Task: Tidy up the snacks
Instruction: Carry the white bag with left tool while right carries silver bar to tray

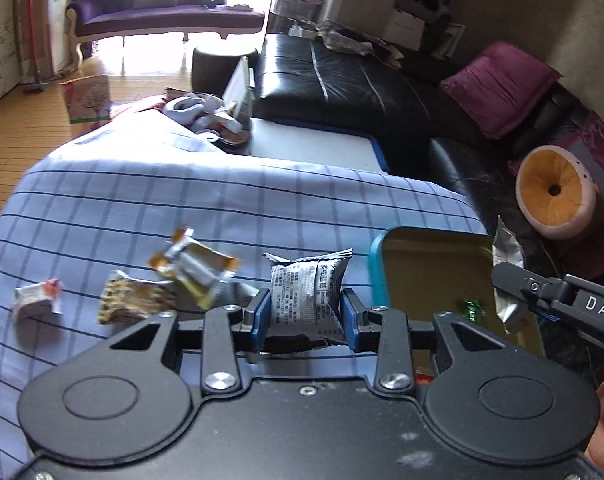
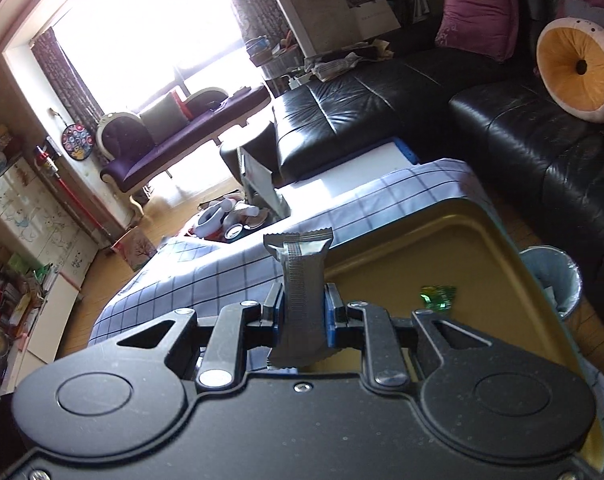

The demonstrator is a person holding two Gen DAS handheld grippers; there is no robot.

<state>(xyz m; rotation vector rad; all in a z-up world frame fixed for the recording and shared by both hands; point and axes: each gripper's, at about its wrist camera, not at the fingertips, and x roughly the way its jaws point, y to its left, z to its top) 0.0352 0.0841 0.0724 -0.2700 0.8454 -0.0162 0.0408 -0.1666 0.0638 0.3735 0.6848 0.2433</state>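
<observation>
My left gripper (image 1: 305,314) is shut on a silver snack packet (image 1: 308,294) with printed text, held just above the checked cloth (image 1: 142,208). My right gripper (image 2: 302,312) is shut on a narrow silver snack packet (image 2: 302,280) over the gold tin tray (image 2: 402,264); it also shows in the left wrist view (image 1: 506,284) above the teal-rimmed tray (image 1: 422,264). A green wrapped candy (image 2: 438,294) lies inside the tray. Several loose snack packets lie on the cloth to the left: an orange-edged one (image 1: 194,268), a brown one (image 1: 136,298) and a small white one (image 1: 38,300).
A black leather sofa (image 1: 342,80) with a purple cushion (image 1: 502,88) and a round orange cushion (image 1: 554,192) stands behind. Clutter (image 1: 210,114) sits at the cloth's far edge. A metal bin (image 2: 554,276) stands right of the tray.
</observation>
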